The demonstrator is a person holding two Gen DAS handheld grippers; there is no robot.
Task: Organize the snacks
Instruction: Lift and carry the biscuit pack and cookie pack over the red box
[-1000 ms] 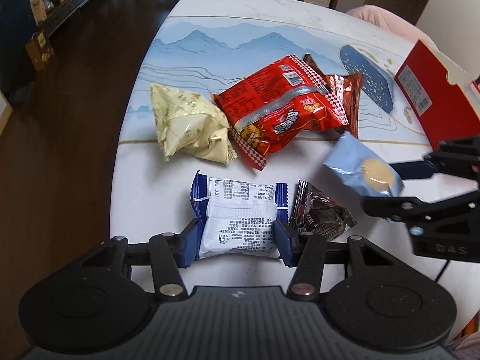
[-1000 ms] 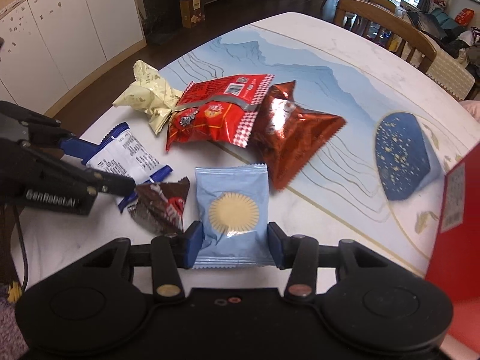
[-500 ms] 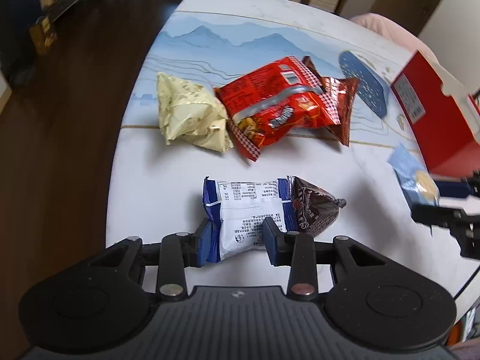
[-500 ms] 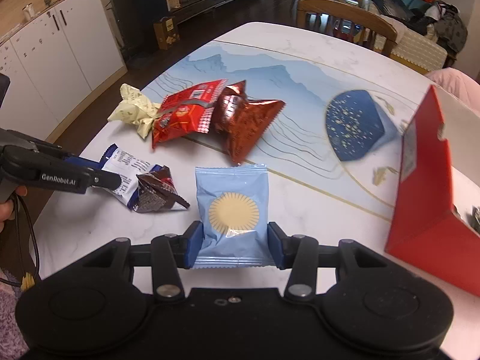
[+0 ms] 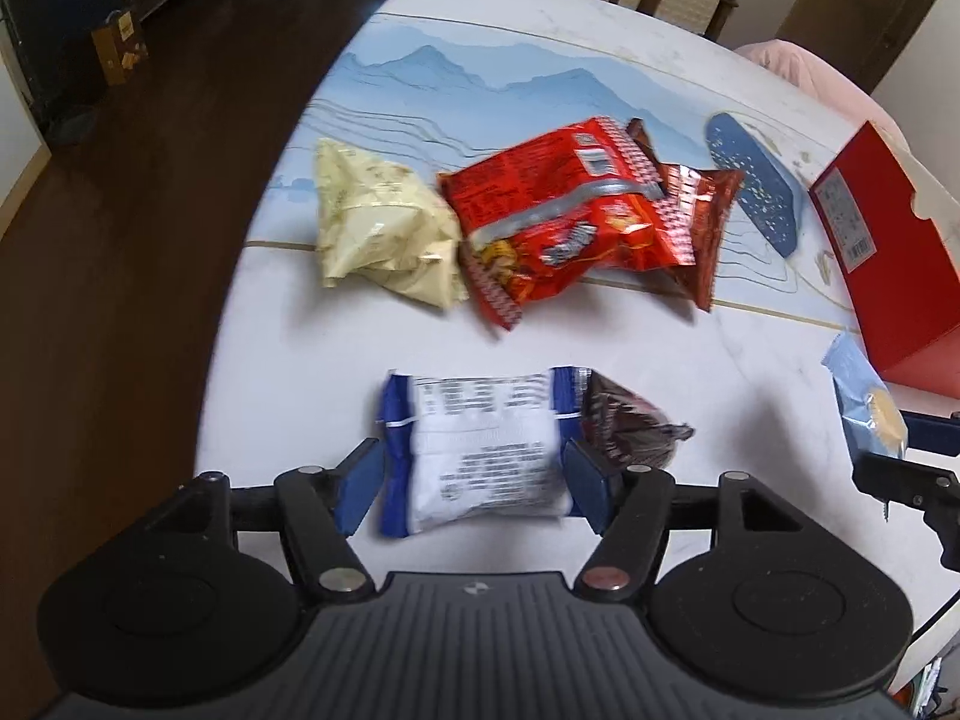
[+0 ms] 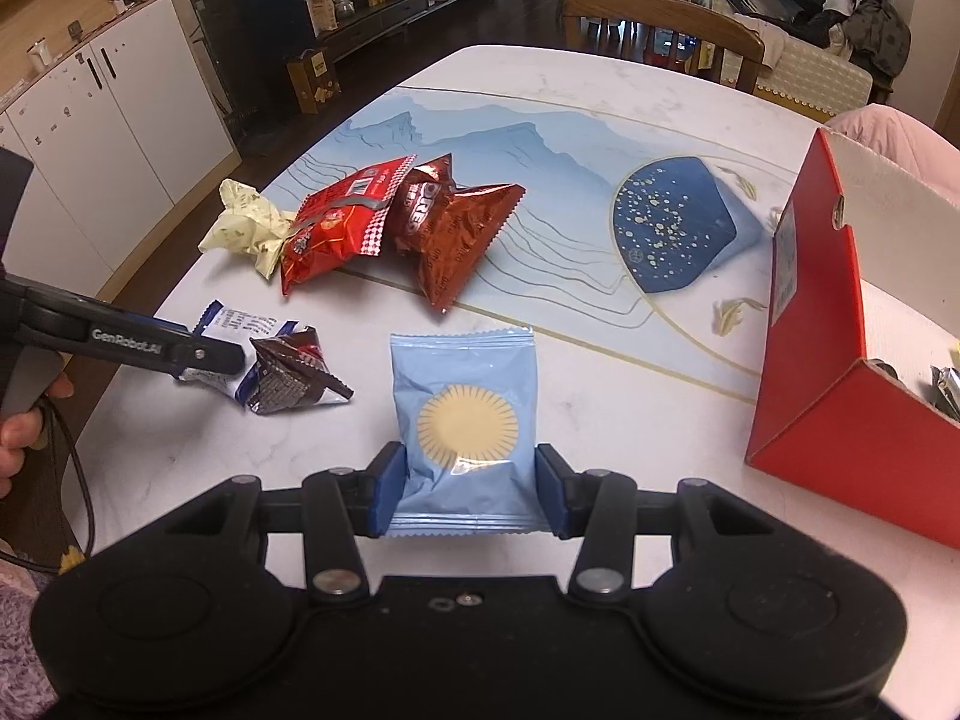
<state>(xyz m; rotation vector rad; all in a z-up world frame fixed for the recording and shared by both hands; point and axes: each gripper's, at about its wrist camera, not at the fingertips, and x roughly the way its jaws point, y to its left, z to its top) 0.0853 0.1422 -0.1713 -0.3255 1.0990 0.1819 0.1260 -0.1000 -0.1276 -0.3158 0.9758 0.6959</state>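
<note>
A white-and-blue snack packet (image 5: pixel 480 450) lies on the table between the fingers of my left gripper (image 5: pixel 474 483). Its jaws are opening and the pads stand just off the packet's ends. A small dark brown packet (image 5: pixel 630 420) touches its right end. My right gripper (image 6: pixel 469 495) is shut on a light blue packet with a yellow disc (image 6: pixel 465 396), held above the table left of the open red box (image 6: pixel 840 420). The left gripper's finger (image 6: pixel 204 354) reaches over the white-and-blue packet (image 6: pixel 234 321) in the right wrist view.
Further back lie a cream bag (image 5: pixel 378 228), a red bag (image 5: pixel 570 222) and a brown-red bag (image 6: pixel 456 228), bunched together. The table's left edge (image 5: pixel 240 300) drops to dark floor. A wooden chair (image 6: pixel 660 12) stands at the far end. A hand (image 6: pixel 18 426) is at the left.
The left gripper squeezed the white-and-blue packet, crumpling it, then widened again. The right gripper carried the light blue packet rightward, closer to the red box.
</note>
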